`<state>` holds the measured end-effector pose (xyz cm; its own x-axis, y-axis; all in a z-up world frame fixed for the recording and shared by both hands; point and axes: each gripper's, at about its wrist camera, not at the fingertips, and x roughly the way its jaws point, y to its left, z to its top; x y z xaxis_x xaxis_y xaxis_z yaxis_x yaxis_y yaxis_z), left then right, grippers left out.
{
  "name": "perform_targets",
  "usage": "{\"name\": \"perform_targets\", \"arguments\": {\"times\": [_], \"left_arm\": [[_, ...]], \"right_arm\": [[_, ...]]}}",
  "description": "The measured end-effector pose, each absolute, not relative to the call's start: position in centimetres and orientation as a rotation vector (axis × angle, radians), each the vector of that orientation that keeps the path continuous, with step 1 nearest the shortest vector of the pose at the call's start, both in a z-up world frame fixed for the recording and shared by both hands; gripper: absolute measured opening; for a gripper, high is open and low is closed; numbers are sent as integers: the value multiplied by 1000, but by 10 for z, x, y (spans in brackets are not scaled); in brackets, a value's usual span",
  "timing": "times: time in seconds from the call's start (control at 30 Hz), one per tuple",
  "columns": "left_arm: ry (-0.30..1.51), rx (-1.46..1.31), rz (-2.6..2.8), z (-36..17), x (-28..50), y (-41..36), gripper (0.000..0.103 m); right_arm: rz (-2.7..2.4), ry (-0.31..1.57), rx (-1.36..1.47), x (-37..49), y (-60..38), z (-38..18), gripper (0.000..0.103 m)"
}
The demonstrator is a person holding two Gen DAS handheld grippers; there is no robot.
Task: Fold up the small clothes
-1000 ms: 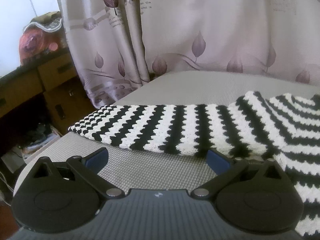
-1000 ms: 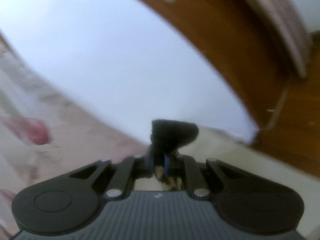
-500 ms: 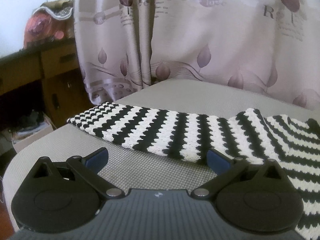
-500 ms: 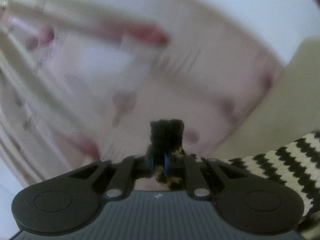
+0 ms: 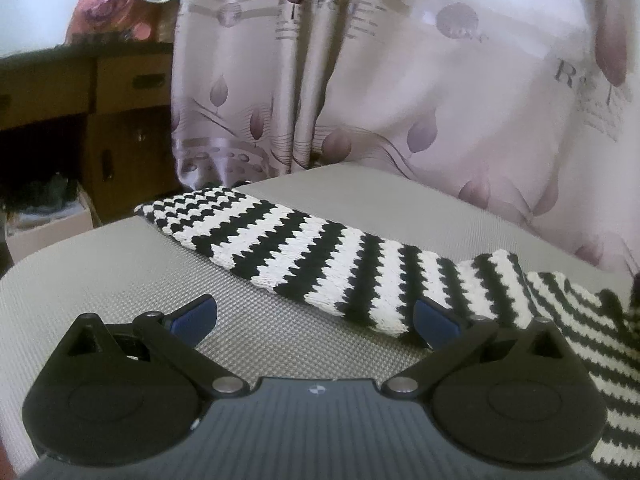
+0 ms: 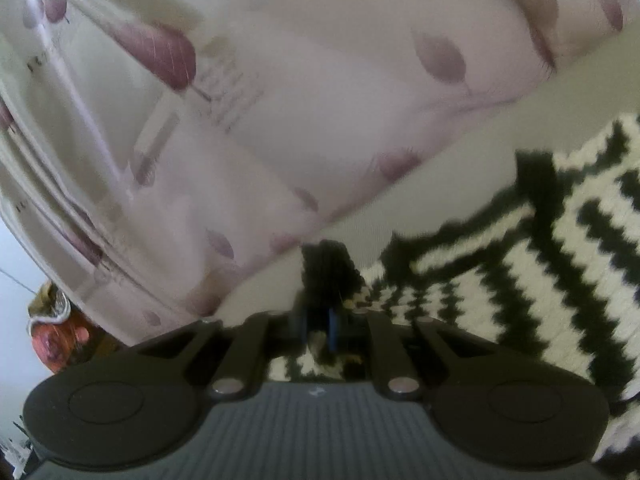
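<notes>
left wrist view: your left gripper (image 5: pixel 316 314) is spread wide w/ nothing between the blue pads (image 5: pixel 192 316), hovering low over the grey woven surface (image 5: pixel 100 272). the black-and-white striped knit (image 5: pixel 304 256) lies flat on that surface just ahead of the fingers, one long part running off to the far left, the rest spreading to the right edge of frame. behind it hangs a pale curtain w/ purple leaf print (image 5: pixel 420 80). far left there's a dark wood cabinet w/ drawers (image 5: pixel 120 92), drawers closed so contents can't be seen; a pink rounded thing (image 5: pixel 108 12) sits on top, too blurry to id.

right wrist view: your right gripper (image 6: pixel 318 324) is clamped tight on a black edge of the striped knit (image 6: pixel 560 248), a dark tuft sticking up past the tips. frame is tilted and blurred; the knit spreads to the right on the surface, curtain (image 6: pixel 320 100) fills the rest.
</notes>
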<state>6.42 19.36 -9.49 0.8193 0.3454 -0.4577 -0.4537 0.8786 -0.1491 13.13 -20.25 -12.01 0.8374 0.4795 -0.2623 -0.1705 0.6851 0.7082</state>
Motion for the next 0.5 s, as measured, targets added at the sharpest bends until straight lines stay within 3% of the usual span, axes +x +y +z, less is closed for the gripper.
{"name": "perform_targets", "arguments": {"times": [0.2,0.23,0.3,0.37,0.5], "left_arm": [[444,-251,435,-95,66,191,103],[449,-248,438,-95,67,191,103],[458,-246,443,-95,68,192,103],[463,-249,443,-96,68,193,103],[476,-262,445,-97,69,195,103]], "right_arm": [[427,472,587,141,-178,-124,15],[440,487,556,142,-175,-124,20],[498,529,555,142,-172,-128,50],[513,513,567,132,-176,-126,70],[576,461,577,101,-198,-107,71]]}}
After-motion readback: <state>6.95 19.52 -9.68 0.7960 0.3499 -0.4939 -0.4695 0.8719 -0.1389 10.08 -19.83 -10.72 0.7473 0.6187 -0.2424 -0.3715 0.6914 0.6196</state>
